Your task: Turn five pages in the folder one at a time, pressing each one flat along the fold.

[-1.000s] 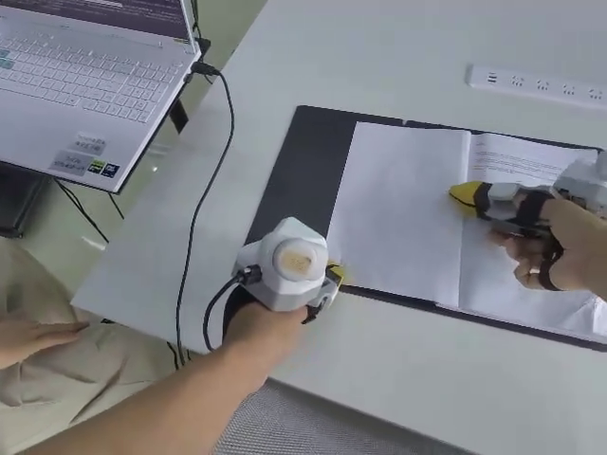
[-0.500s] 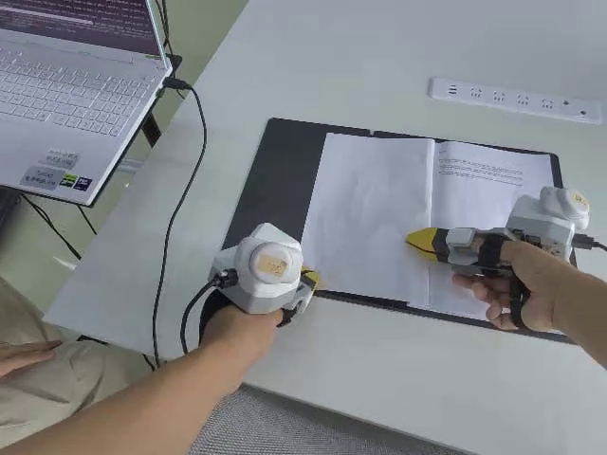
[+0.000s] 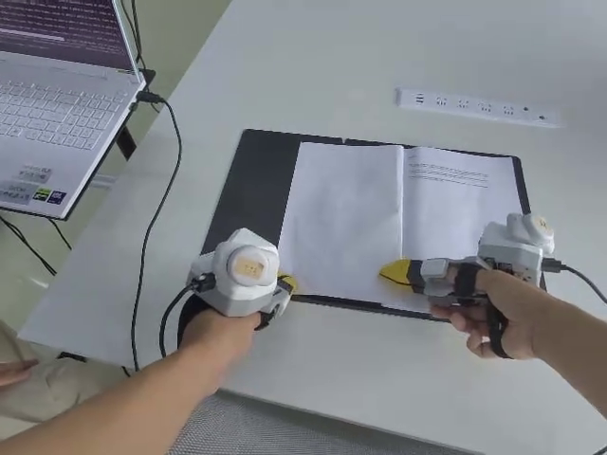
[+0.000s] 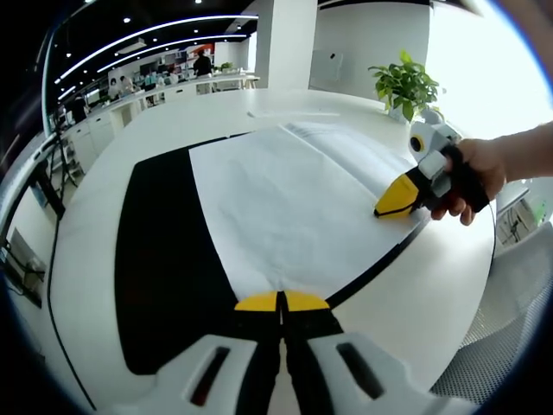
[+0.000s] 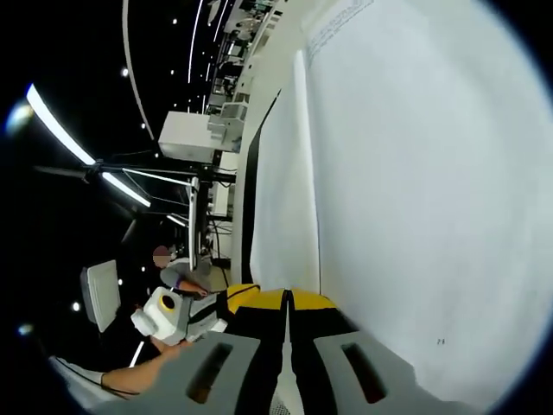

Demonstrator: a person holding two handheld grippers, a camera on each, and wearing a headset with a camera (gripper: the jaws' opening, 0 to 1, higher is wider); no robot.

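The black folder lies open on the white table, with a blank white page on the left of the fold and a page with printed lines on the right. My right gripper is shut, its yellow tips resting on the paper by the fold close to the folder's near edge; it also shows as the right gripper from the other side. My left gripper is shut with nothing held, its tips at the folder's near left edge on the black cover.
An open laptop stands at the far left, and its cable runs down the table beside the folder. A white power strip lies beyond the folder. The table's near edge is close behind both hands.
My right gripper has slid along the fold from mid-page towards the folder's near edge. The left gripper has stayed at the near left edge. The head view has shifted.
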